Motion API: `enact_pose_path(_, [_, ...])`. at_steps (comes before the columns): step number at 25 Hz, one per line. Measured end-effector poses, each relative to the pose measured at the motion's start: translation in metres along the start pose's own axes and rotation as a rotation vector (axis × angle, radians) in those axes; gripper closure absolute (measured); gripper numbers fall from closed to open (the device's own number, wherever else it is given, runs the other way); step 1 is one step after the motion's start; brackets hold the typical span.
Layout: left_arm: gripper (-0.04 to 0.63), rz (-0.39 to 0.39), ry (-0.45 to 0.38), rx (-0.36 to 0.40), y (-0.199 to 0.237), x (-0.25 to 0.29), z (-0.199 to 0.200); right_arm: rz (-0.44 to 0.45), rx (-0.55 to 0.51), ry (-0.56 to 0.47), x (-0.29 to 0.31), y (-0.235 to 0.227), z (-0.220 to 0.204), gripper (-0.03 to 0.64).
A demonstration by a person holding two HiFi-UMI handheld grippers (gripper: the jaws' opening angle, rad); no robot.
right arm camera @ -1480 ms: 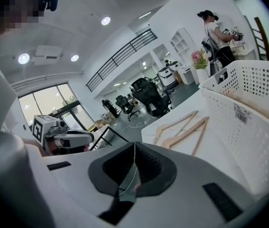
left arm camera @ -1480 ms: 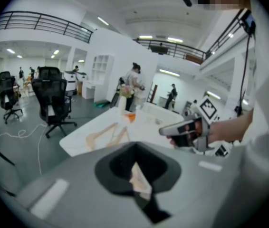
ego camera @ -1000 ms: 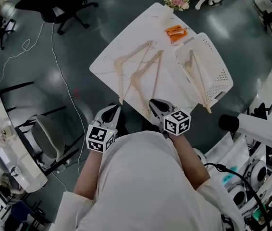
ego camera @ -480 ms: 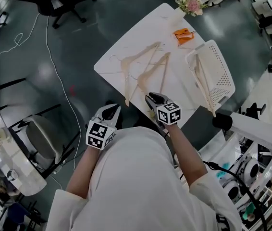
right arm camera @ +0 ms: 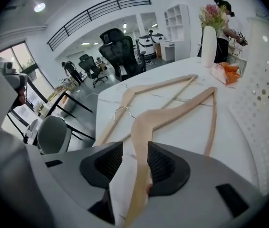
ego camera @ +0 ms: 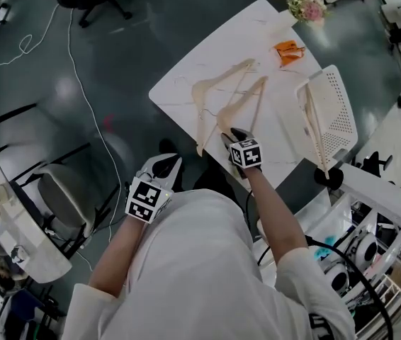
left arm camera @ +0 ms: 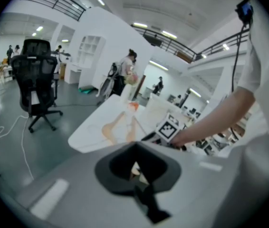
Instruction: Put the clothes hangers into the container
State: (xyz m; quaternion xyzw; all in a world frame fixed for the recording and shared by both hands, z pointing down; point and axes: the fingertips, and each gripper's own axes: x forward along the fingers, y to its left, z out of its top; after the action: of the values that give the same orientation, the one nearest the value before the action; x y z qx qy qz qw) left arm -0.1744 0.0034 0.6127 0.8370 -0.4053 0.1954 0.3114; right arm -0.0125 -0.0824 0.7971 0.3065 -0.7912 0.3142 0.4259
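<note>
Two wooden hangers lie on the white table (ego camera: 186,69): the far hanger (ego camera: 215,91) and the near hanger (ego camera: 241,103). A third hanger (ego camera: 312,122) rests in the white perforated container (ego camera: 341,112) at the table's right edge. My right gripper (ego camera: 236,134) is at the near hanger's lower end. In the right gripper view its jaws are opening around that hanger's arm (right arm camera: 141,127), which runs between the pads with a gap on the left side; the gripper (right arm camera: 134,163) does not clamp it. My left gripper (ego camera: 164,168) hangs off the table near my body, jaws together and empty (left arm camera: 135,167).
An orange item (ego camera: 287,48) and a vase of flowers (ego camera: 307,6) stand at the table's far corner. The container's dotted wall (right arm camera: 263,103) rises close on the right. Office chairs, cables on the floor and other white furniture surround the table.
My right gripper has moved forward from the table's near edge onto the near hanger's lower end. The left gripper has stayed by my body. The head view has shifted.
</note>
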Motion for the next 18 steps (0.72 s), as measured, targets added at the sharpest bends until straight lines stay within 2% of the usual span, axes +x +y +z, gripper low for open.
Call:
enact_pose_path(8, [0.597,0.013,0.025,-0.012,0.03,-0.016,-0.007,-0.103,0.0,0.112,0.032,-0.009,-0.013,0.443])
enact_pose_path(11, [0.597,0.016,0.026,-0.008,0.04,-0.02,-0.007,-0.155,0.027,0.116,0.033,-0.016,-0.011,0.477])
enact_pose_path(18, [0.595,-0.017,0.014,0.02,0.045,-0.018,0.003,-0.111,0.034,0.081,0.022,-0.007,0.0,0.486])
